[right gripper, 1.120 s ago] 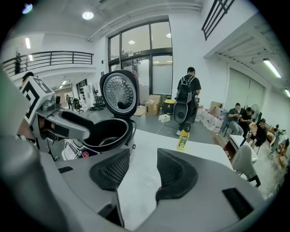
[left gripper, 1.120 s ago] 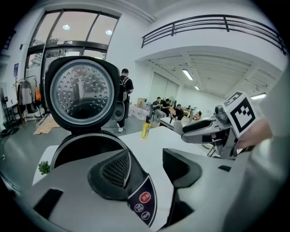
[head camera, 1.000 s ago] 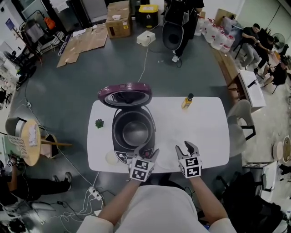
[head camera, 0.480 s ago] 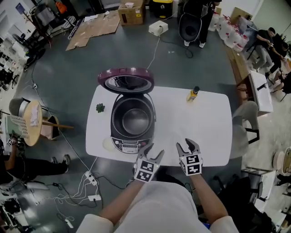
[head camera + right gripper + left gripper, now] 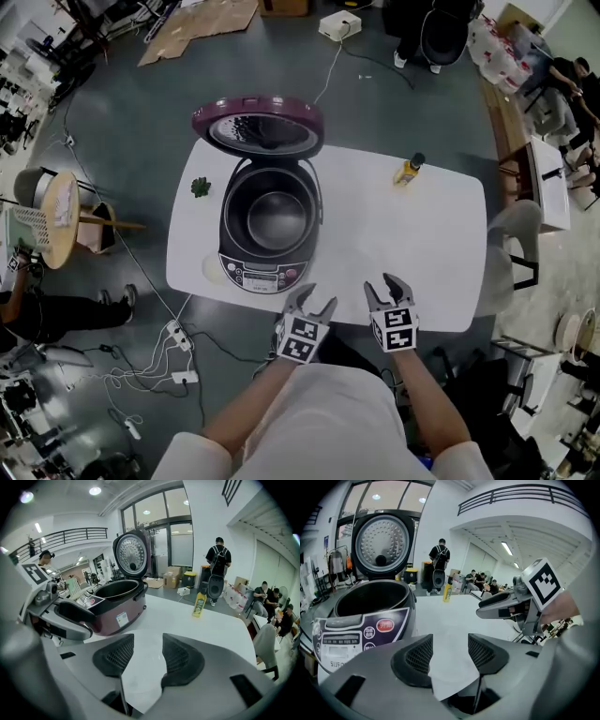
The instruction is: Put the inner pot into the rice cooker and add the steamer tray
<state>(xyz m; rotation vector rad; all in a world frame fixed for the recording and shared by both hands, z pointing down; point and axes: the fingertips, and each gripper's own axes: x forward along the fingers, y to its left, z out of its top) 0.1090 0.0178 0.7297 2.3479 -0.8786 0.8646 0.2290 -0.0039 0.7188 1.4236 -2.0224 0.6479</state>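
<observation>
Well, a round dimpled lid [image 5: 258, 127] stands above the rice cooker [image 5: 262, 274].

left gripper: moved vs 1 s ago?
Yes. The left gripper has drawn back toward the person. It overlapped the rice cooker's front panel earlier and now sits clear of it at the table's near edge.

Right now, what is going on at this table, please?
A person is at the near edge of a white table with a claw in each hand. The left claw and the right claw are both open and empty, touching nothing. Just beyond the left claw, a rice cooker stands with its lid raised; a dark pot seems to sit inside. A yellow bottle stands farther back.
</observation>
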